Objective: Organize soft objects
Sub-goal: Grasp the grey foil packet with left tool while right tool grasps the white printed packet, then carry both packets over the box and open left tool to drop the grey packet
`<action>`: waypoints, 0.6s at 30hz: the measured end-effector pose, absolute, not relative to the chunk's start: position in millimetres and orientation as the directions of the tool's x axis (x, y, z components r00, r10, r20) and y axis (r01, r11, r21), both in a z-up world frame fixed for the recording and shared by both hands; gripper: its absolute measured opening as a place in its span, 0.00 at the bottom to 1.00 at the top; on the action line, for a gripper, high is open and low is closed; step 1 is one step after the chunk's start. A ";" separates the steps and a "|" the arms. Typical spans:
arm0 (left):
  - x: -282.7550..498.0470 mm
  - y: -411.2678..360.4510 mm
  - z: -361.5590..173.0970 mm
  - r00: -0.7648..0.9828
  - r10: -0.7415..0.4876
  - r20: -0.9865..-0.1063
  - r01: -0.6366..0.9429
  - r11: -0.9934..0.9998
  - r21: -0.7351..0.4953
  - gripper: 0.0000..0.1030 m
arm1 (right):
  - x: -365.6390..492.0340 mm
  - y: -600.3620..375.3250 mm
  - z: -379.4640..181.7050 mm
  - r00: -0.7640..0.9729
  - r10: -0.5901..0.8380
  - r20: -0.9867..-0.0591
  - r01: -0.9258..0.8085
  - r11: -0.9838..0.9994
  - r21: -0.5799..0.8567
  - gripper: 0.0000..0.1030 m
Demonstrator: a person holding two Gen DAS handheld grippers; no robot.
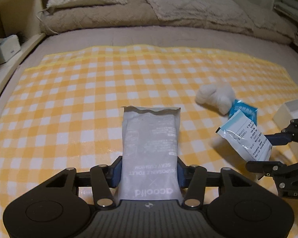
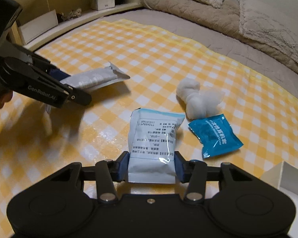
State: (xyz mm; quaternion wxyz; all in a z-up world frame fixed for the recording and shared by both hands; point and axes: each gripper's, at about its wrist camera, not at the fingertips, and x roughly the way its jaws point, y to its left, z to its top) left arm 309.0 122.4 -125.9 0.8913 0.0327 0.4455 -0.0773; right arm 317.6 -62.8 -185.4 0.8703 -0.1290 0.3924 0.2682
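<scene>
Two soft packets are in my tongs at once, one in each. My left gripper [image 1: 150, 175] is clenched across the lower part of a long grey foil pouch printed as a disposable toilet seat cushion [image 1: 151, 150], gripped low so that most of its length sticks out ahead of the fingers, clear of the yellow-and-white checked cloth [image 1: 89, 91]. My right gripper [image 2: 151, 167] is closed on a white sachet with a pale blue top edge and black print [image 2: 155, 138], also pinched by its near end. Left on the cloth are a knotted wad of white cotton [image 2: 196, 99] and, touching it, a bright blue crinkled sachet [image 2: 215, 135]. A white box [image 1: 292, 111] at the right edge may be where these belong, though I see only its corner.
</scene>
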 end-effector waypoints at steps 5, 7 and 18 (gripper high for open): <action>292.1 114.8 -102.3 0.638 -0.115 -0.762 0.143 0.989 -0.029 0.51 | 304.0 -73.4 -168.2 0.580 0.368 -0.727 -0.554 0.832 -0.020 0.47; 285.5 111.2 -92.1 0.654 -0.113 -0.748 0.136 0.990 -0.031 0.51 | 297.5 -79.4 -161.2 0.590 0.366 -0.719 -0.548 0.836 -0.025 0.47; 239.7 91.0 -33.8 0.743 -0.121 -0.658 0.117 0.992 -0.050 0.51 | 258.9 -122.5 -109.7 0.679 0.360 -0.640 -0.486 0.874 -0.024 0.47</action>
